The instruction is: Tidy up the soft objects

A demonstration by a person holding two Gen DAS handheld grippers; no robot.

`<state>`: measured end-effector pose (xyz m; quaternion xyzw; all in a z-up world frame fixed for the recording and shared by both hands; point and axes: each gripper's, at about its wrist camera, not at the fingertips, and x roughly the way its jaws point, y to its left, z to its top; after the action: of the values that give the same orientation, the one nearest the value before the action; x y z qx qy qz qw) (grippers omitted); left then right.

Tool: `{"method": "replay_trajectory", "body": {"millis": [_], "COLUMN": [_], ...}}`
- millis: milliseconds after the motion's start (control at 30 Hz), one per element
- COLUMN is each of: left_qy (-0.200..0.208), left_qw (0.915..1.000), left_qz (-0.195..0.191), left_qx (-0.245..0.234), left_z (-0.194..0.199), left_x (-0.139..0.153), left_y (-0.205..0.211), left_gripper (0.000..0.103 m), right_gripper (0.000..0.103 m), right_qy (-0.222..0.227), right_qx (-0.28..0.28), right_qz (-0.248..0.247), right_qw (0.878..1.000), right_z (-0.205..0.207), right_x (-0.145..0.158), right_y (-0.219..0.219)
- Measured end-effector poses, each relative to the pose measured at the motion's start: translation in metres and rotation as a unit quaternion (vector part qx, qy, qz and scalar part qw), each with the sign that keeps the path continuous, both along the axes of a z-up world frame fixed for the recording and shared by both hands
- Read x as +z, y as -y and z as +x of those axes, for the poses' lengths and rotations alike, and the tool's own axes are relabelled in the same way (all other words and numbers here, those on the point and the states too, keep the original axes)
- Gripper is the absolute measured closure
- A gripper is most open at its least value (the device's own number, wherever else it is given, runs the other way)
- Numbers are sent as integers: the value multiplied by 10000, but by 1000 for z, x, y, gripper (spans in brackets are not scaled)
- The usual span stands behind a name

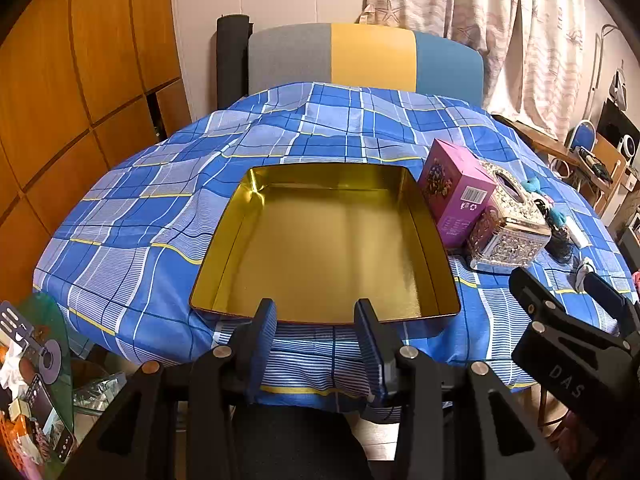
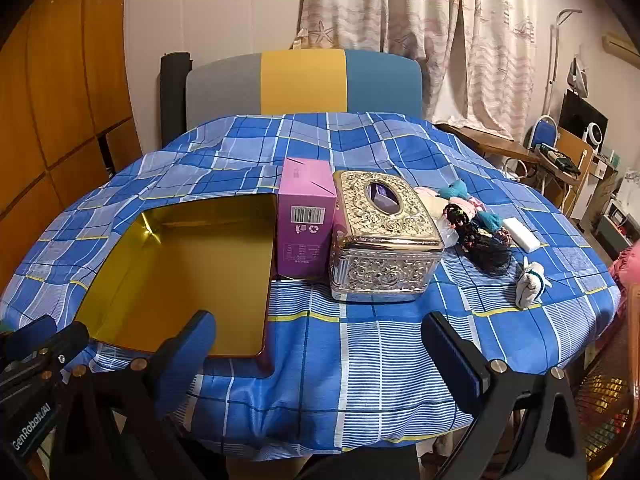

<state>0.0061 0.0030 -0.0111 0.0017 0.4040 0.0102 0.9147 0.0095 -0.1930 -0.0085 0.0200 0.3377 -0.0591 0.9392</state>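
An empty gold tin tray (image 1: 436, 236) (image 2: 256, 320) lies on the blue checked tablecloth (image 1: 132, 208) (image 2: 360, 360). My left gripper (image 1: 316, 308) hovers at the tray's near rim, open, nothing between its blue pads. My right gripper (image 2: 320, 324) stands wide open over the cloth in front of the ornate silver tissue box (image 2: 384, 236) (image 1: 508, 220). To the right of that box lies a heap of soft items (image 2: 476, 224): hair ties, a black tuft, teal and pink pieces. A small rolled white cloth (image 2: 528, 280) and a white block (image 2: 520, 232) lie near it.
A purple carton (image 1: 456, 192) (image 2: 306, 224) stands between the tray and the tissue box. A grey, yellow and blue chair back (image 1: 368, 58) (image 2: 304, 84) rises behind the table. Clutter sits on the floor at left (image 1: 36, 400), furniture at far right (image 2: 576, 160).
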Motion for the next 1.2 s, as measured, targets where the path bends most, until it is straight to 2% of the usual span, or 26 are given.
{"method": "replay_trajectory", "body": {"millis": [333, 767, 867, 933, 1033, 1100, 1200], "left_qy": [18, 151, 31, -215, -487, -532, -514], "left_qw": [10000, 9993, 9987, 9966, 9928, 9907, 9880], "left_qz": [38, 225, 236, 99, -102, -113, -78], "left_qx": [-5, -245, -451, -793, -1090, -1243, -1456], "left_z": [0, 8, 15, 23, 33, 37, 41], "left_x": [0, 13, 12, 7, 1, 0, 0], "left_y": [1, 21, 32, 42, 56, 67, 83], "left_gripper": [63, 63, 63, 63, 63, 63, 63], "right_gripper": [0, 0, 0, 0, 0, 0, 0], "right_qy": [26, 351, 545, 589, 275, 30, -90], "right_qx": [-34, -329, -470, -464, -465, -717, -1176], "right_qz": [6, 99, 171, 245, 377, 520, 733], "right_qw": [10000, 9988, 9973, 9969, 9978, 9961, 9903], "right_z": [-1, -4, -5, -2, 8, 12, 13], "right_x": [3, 25, 31, 32, 22, 10, -9], "right_y": [2, 24, 41, 60, 95, 127, 188]}}
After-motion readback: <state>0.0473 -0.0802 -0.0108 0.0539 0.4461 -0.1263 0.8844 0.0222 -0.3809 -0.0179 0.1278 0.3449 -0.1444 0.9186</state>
